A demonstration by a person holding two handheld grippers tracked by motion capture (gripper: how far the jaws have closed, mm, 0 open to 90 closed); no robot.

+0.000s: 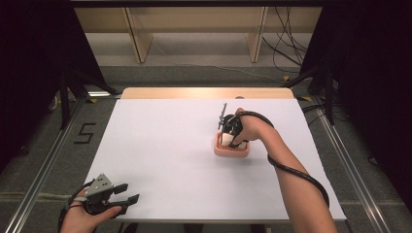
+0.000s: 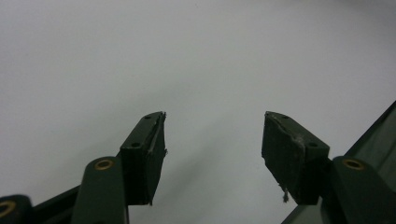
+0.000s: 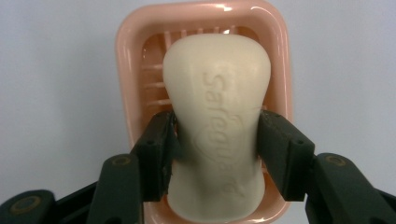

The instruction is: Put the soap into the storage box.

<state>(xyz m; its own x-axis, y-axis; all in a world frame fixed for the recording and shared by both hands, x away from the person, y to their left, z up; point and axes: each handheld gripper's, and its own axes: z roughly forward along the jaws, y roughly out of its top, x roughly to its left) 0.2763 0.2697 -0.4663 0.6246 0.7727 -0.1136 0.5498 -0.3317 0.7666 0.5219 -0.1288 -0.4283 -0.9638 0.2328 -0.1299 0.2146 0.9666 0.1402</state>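
Currently right gripper [image 3: 215, 140] fingers [image 3: 156, 149] clamp cream soap bar [image 3: 217, 102] over, maybe touching, pink soap dish [image 3: 128, 93] mid-counter [image 1: 160, 145]; left gripper [image 2: 212, 154] fingers spread, empty, near counter's left front corner.

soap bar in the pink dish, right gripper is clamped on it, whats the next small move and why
Probably open the right gripper a little. The soap bar lies inside the pink dish with the jaws pressed on both its sides, so it looks seated, though whether it touches the bottom can't be told. The left gripper sits open near the table edge, far off.
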